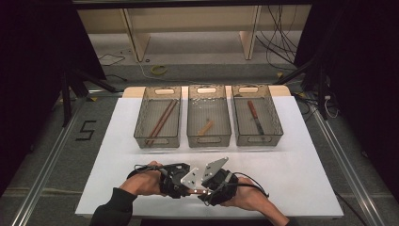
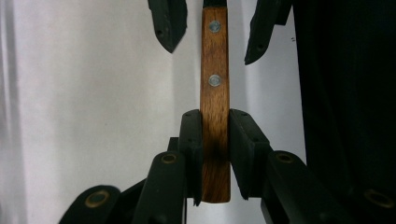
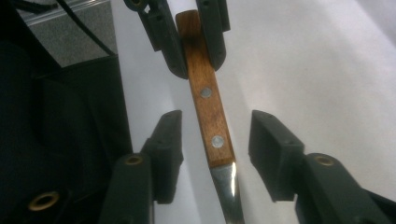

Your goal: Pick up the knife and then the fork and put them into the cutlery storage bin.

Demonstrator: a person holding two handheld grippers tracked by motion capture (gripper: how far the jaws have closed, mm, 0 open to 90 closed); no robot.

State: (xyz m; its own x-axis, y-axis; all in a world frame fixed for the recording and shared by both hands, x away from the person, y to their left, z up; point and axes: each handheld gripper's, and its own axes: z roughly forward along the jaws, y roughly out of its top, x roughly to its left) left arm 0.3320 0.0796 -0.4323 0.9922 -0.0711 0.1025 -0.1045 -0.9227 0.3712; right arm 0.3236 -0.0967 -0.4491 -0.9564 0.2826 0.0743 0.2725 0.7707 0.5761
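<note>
Left gripper (image 2: 215, 154) clamps the wooden knife handle (image 2: 215, 93); right gripper (image 3: 215, 154) straddles that handle farther along, jaws open, not touching.

The knife handle (image 2: 215, 112) is showing warm, smooth wood with two shiny metal rivets; its blade (image 3: 229, 193) is gleaming as polished steel. The gripper pads (image 3: 168, 140) are looking matt black plastic.
</note>
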